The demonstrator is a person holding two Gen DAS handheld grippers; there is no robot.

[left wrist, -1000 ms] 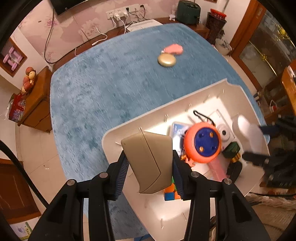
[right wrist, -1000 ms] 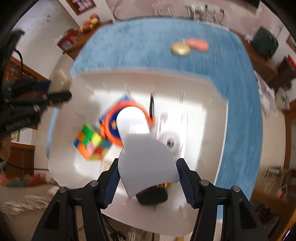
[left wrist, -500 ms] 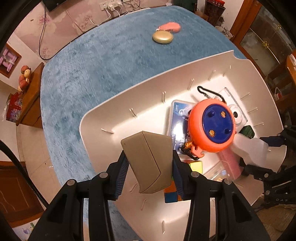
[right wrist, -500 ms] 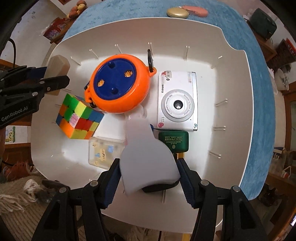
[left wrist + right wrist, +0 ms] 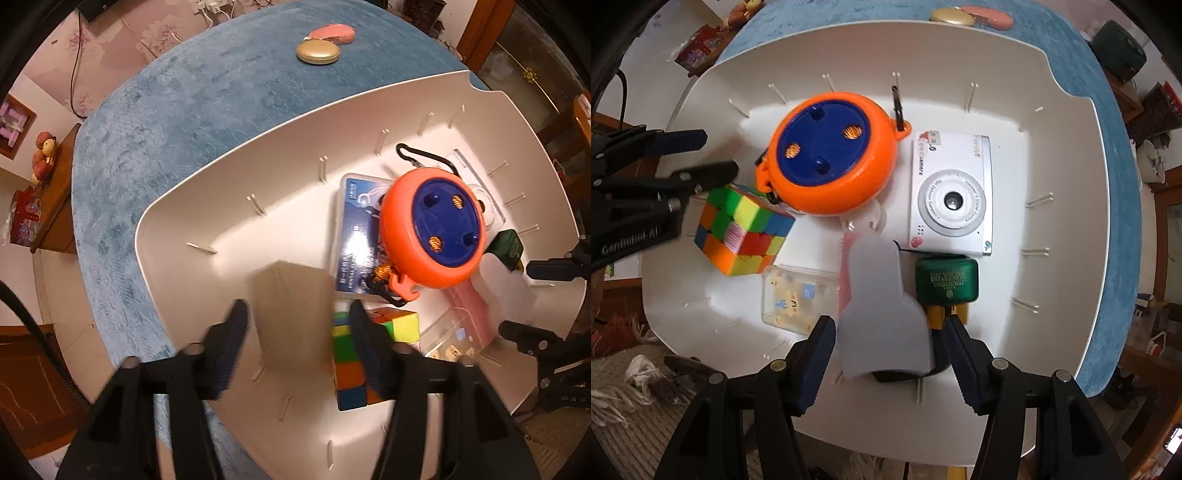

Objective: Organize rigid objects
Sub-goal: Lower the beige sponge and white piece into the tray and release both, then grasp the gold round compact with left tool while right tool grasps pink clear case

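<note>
A white bin [image 5: 221, 206] [image 5: 1052, 110] on the blue tablecloth holds an orange disc with a blue centre [image 5: 439, 229] [image 5: 831, 155], a colour cube [image 5: 402, 325] [image 5: 742, 229], a white camera [image 5: 953, 195] and a green box [image 5: 945, 280]. My left gripper [image 5: 299, 332] [image 5: 713, 155] points down into the bin and its jaws are opening. A blurred beige box [image 5: 291, 314] lies between them, clear of both pads. My right gripper [image 5: 886, 332] [image 5: 532, 301] is also opening, with a pale bottle-shaped piece [image 5: 882, 314] [image 5: 506, 288] between its fingers and narrow gaps on both sides.
A gold compact [image 5: 317, 51] and a pink case [image 5: 332, 33] lie on the cloth [image 5: 166, 129] beyond the bin. Inside the bin are also a blue-labelled flat box [image 5: 356, 236], a clear case [image 5: 798, 295] and a pink strip [image 5: 469, 310]. Wooden furniture surrounds the table.
Both grippers sank into the bin. The left jaws spread and let go of the beige box, which is dropping. The right jaws parted a little from the pale piece.
</note>
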